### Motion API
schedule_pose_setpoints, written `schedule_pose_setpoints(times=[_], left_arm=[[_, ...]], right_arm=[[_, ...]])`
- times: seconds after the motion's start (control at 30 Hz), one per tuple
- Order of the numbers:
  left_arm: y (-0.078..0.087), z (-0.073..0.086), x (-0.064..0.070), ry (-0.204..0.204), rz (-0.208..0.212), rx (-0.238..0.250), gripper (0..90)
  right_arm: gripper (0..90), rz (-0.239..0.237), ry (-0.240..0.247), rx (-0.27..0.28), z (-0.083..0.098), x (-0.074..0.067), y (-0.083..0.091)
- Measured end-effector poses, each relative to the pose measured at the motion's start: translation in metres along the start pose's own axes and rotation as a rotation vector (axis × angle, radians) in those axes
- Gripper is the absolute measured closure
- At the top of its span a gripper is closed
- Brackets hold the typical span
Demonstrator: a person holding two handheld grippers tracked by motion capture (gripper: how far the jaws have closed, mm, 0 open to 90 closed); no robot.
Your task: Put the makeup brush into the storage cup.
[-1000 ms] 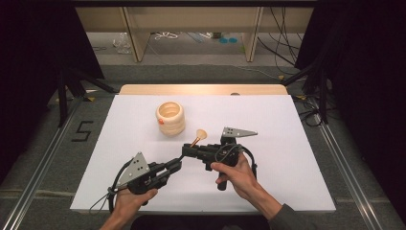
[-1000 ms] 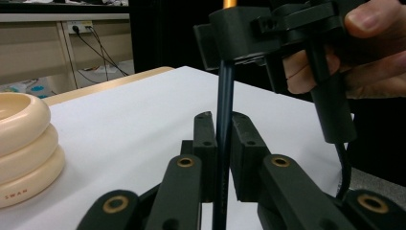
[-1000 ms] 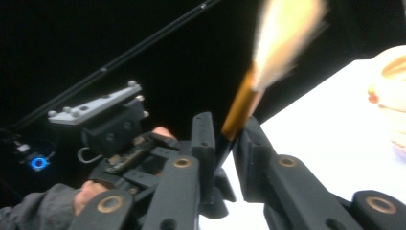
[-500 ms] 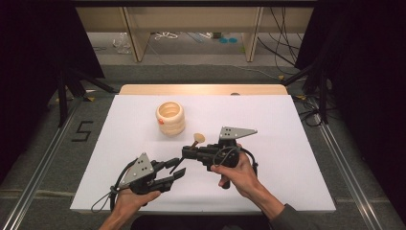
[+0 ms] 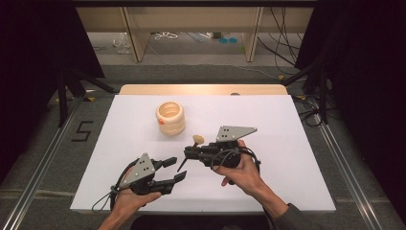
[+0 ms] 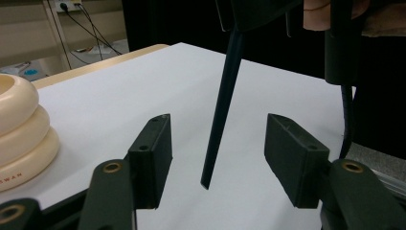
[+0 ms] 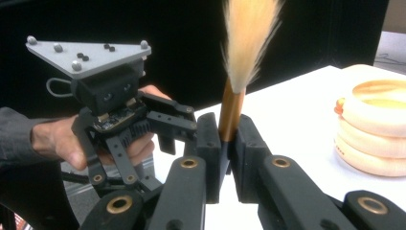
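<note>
Meanwhile, on a white worktop (image 5: 297, 143), the person's right tool (image 5: 187, 152) is clamped on a brush with a slim dark handle, a copper-coloured ferrule and a tuft of pale bristles (image 7: 231, 108), its pads pressing the ferrule just under the tuft. From above, the tuft points up and away from the person while the dark handle slants down toward the near edge. The left tool (image 5: 173, 169), held just beside and nearer the person, has just been opening its jaws; they now stand apart, with the handle's lower end hanging in the gap and touching neither pad in the left gripper view. A cream-coloured ribbed ceramic pot made of stacked rings (image 5: 170, 117) stands upright farther back on the worktop, apart from both tools.
</note>
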State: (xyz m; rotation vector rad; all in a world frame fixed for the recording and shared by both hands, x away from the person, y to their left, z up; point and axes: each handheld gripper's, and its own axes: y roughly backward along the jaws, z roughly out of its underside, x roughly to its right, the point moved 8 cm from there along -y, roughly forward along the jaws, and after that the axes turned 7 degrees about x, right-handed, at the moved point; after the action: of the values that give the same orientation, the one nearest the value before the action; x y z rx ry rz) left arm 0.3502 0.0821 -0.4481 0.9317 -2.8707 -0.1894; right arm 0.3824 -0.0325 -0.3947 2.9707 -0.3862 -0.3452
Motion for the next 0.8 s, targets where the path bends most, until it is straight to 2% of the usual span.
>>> schedule_pose_setpoints(times=[0.17, 0.33, 0.4, 0.47, 0.53, 0.63, 0.8], left_arm=[[0.0, 0.001, 0.001, 0.012, 0.004, -0.008, 41.4], [-0.002, 0.002, 0.003, 0.01, 0.018, -0.023, 38.6], [-0.003, 0.003, 0.005, 0.036, 0.019, -0.026, 36.4], [-0.004, 0.003, 0.006, 0.028, 0.028, -0.022, 35.2], [-0.004, 0.004, 0.007, 0.04, 0.021, -0.03, 34.4], [-0.004, 0.004, 0.008, 0.029, 0.037, -0.029, 35.5], [-0.004, 0.004, 0.008, 0.023, 0.051, -0.033, 42.4]], right_arm=[[83.6, 0.012, 0.023, -0.034, 0.003, 0.0, -0.001], [83.6, 0.001, 0.046, -0.082, 0.007, -0.003, -0.002], [83.6, -0.005, 0.058, -0.092, 0.009, -0.005, -0.004], [83.6, -0.005, 0.056, -0.095, 0.01, -0.006, -0.005], [83.6, -0.013, 0.056, -0.116, 0.011, -0.007, -0.004], [83.6, -0.019, 0.065, -0.125, 0.012, -0.008, -0.006], [83.5, -0.031, 0.066, -0.144, 0.015, -0.011, -0.008]])
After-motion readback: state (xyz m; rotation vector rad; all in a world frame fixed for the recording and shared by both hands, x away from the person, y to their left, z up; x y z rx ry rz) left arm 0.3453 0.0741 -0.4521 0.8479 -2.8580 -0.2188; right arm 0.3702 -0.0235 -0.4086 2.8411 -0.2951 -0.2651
